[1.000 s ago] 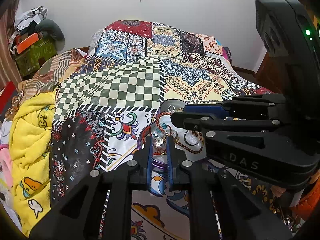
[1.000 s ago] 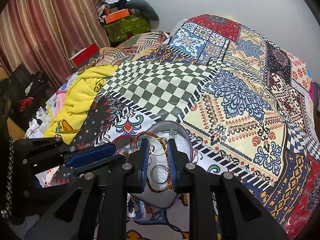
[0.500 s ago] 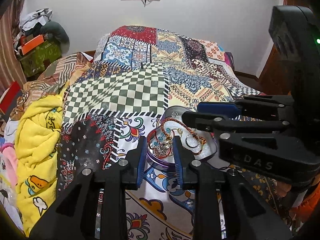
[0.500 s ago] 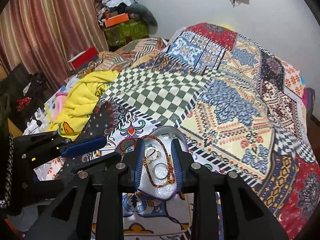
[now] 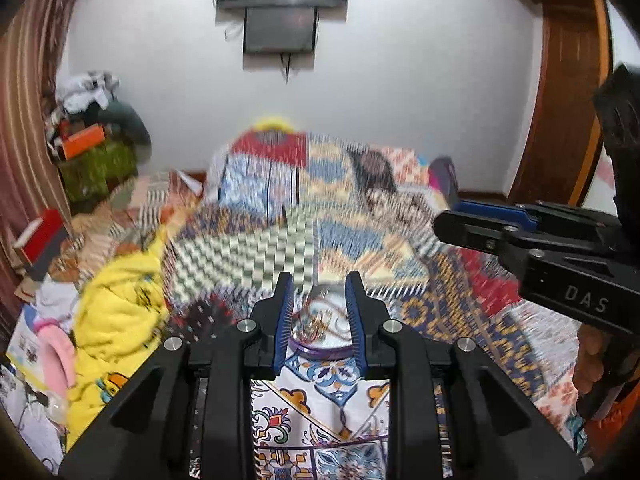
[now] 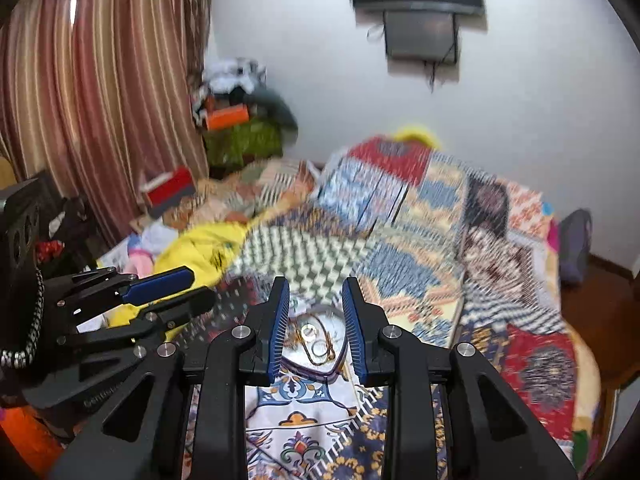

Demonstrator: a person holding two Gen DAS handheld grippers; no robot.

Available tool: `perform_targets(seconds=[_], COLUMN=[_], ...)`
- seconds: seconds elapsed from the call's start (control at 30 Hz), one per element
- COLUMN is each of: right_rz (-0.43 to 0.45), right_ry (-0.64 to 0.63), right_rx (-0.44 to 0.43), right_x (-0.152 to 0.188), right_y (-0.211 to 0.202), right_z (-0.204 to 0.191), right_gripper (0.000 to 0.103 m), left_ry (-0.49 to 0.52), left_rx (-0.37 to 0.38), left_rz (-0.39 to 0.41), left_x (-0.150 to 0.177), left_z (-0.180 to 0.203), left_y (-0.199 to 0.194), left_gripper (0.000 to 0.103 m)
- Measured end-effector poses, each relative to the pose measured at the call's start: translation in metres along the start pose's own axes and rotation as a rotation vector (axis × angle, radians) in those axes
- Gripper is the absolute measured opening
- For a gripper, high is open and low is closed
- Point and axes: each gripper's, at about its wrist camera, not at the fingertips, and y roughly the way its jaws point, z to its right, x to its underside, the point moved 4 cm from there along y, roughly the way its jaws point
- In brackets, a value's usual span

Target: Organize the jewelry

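Both grippers — left, right — hang released, empty, above the jewelry tray.

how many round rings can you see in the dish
2 rings in the dish: one at its middle, one just nearer. Blur and the chain may hide more.

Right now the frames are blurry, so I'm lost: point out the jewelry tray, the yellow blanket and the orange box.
jewelry tray (image 6: 316,366): right wrist view, near rim.
yellow blanket (image 5: 120,300): left wrist view, middle fold.
orange box (image 6: 227,117): right wrist view, front face.
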Motion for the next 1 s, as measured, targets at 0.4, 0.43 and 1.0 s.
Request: perform_targets(seconds=[0.4,0.43,1.0], right_rz=[0.360,0.382,0.468], right_ry=[-0.005,-0.012,-0.003], right_rx=[0.085,0.101,0.279], right_x=[-0.015,-0.015,0.000], right_y=[-0.146,-0.152,-0.174], right_z=[-0.045,-0.049,-0.065], right_gripper=[0.045,0.047,0.103], left_ry=[0.002,-0.001,-0.038], left_rx=[-0.018,-0.019,-0.131], left_rz=[0.364,0.383,0.481], left_x=[-0.030,-0.029,-0.016], left_z=[0.030,0.031,0.028], left_y=[-0.163,-0.171,-0.208], left_gripper=[0.044,0.045,0.102])
